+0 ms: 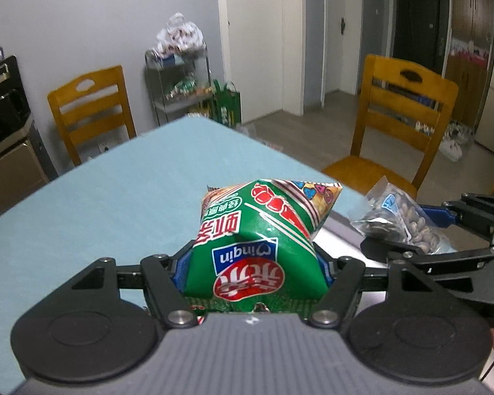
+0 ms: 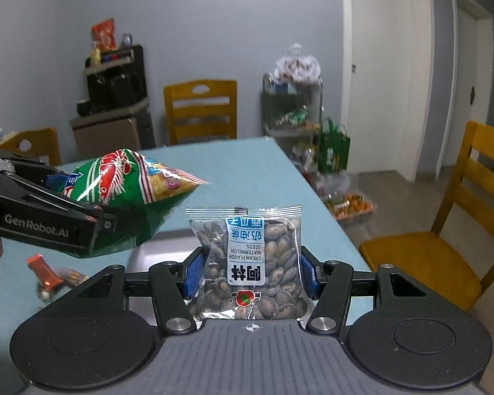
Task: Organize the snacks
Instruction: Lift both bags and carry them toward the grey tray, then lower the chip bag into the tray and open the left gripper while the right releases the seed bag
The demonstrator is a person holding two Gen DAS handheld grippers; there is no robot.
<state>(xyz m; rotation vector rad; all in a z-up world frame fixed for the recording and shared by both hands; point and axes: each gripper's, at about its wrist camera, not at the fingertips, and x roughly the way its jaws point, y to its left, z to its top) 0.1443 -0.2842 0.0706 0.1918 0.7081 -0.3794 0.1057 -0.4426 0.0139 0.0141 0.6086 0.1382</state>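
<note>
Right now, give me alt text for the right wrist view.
The right gripper clamps a clear packet of watermelon seeds above a blue table. At left, the left gripper holds a green snack bag.

Grey-blue walls (image 2: 214, 16), wood-look floor (image 1: 313, 125). Table with a light teal cover (image 1: 115, 181) fills the near ground. Yellow wooden chair (image 1: 89, 108) at the far wall, another chair (image 1: 401, 112) on the right side of the table. Metal rack (image 2: 293, 105) stuffed with bags stands by the far wall, green tote (image 2: 333, 146) beside it. Dark appliance on a low cabinet (image 2: 115, 112) far left. White door frames (image 2: 378, 65) right; dark door (image 1: 418, 23) farther back. Dim indoor light.
</note>
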